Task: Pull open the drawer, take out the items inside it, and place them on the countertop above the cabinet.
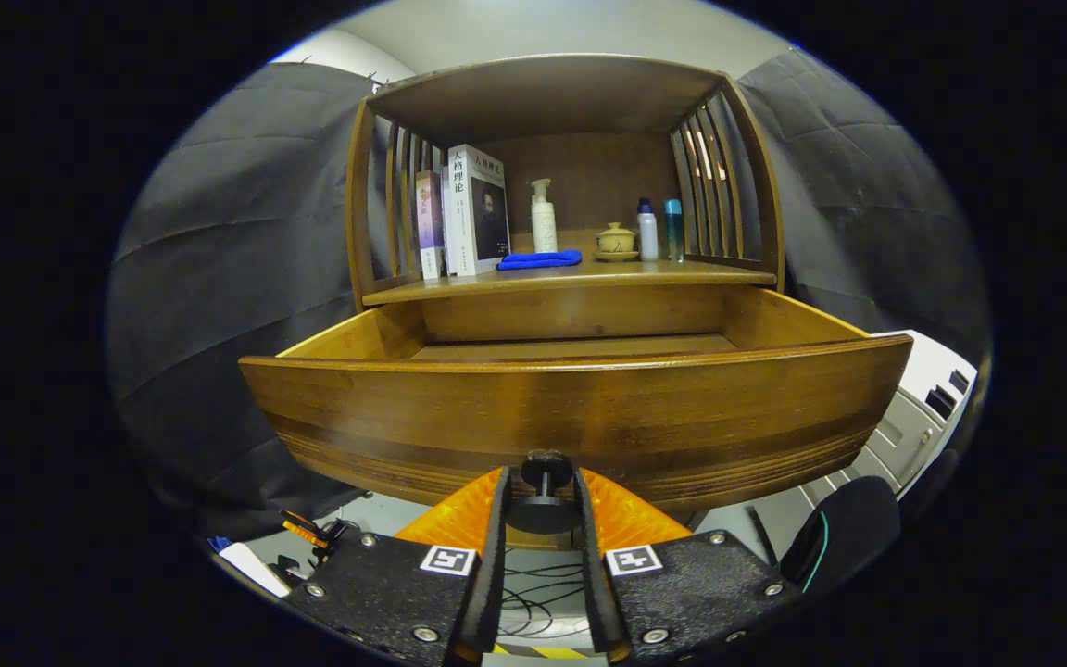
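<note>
Wooden and curved, the drawer front (pixel 580 417) stands just ahead of the tongs (pixel 543 505), pulled well out from the cabinet. The tongs are narrow, their two fingers closed on the drawer knob (pixel 544 491) from either side, a grip that suits hauling the drawer straight outward. Beyond the front, part of the drawer floor (pixel 580 349) shows bare; anything lying nearer is hidden behind the front panel, so I cannot tell what is inside. Farther beyond and above sits the worktop (pixel 682 270), where the items belong. It already carries books (pixel 473 211), a pump bottle (pixel 544 218), a blue cloth (pixel 540 260), a small lidded cup (pixel 616 241) and two small bottles (pixel 659 231). Opening looks about done; letting go of the knob would likely come next.
</note>
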### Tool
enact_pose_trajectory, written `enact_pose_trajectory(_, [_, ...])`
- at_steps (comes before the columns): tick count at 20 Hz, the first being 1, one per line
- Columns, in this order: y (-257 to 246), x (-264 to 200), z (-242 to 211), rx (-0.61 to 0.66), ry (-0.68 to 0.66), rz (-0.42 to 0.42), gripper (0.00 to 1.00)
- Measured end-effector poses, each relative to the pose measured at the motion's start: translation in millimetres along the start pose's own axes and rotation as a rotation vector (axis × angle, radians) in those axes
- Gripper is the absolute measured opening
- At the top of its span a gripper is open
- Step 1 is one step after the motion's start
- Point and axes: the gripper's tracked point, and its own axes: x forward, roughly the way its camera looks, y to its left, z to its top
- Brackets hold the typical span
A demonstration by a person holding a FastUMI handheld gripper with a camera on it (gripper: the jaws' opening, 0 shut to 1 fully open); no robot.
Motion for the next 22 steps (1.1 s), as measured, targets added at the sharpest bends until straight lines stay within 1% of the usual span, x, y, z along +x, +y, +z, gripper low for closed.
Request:
enact_pose_trajectory(2, [-2, -8, 3, 0.006, 0.010, 0.006, 0.46])
enact_pose_trajectory(4, [-2, -12, 25, -0.009, -0.046, 0.018, 0.70])
enact_pose_trajectory(6, [-4, -21, 47, -0.020, -0.070, 0.018, 0.95])
enact_pose_trajectory(7, [-3, -22, 58, -0.028, -0.071, 0.024, 0.95])
enact_pose_trajectory(10, [-9, -19, 104, -0.062, -0.103, 0.008, 0.94])
enact_pose_trajectory(14, [-5, 2, 146, 0.017, -0.070, 0.019, 0.94])
enact_pose_trajectory(15, [-8, 9, 157, 0.041, -0.065, 0.010, 0.94])
enact_pose_trajectory(18, [-21, 34, 165, 0.086, 0.003, -0.048, 0.94])
enact_pose_trajectory(20, [-28, 51, 155, 0.046, 0.094, -0.098, 0.95])
enact_pose_trajectory(21, [-31, 60, 157, 0.004, 0.136, -0.121, 0.95])
enact_pose_trajectory(22, [-35, 70, 149, -0.036, 0.172, -0.145, 0.96])
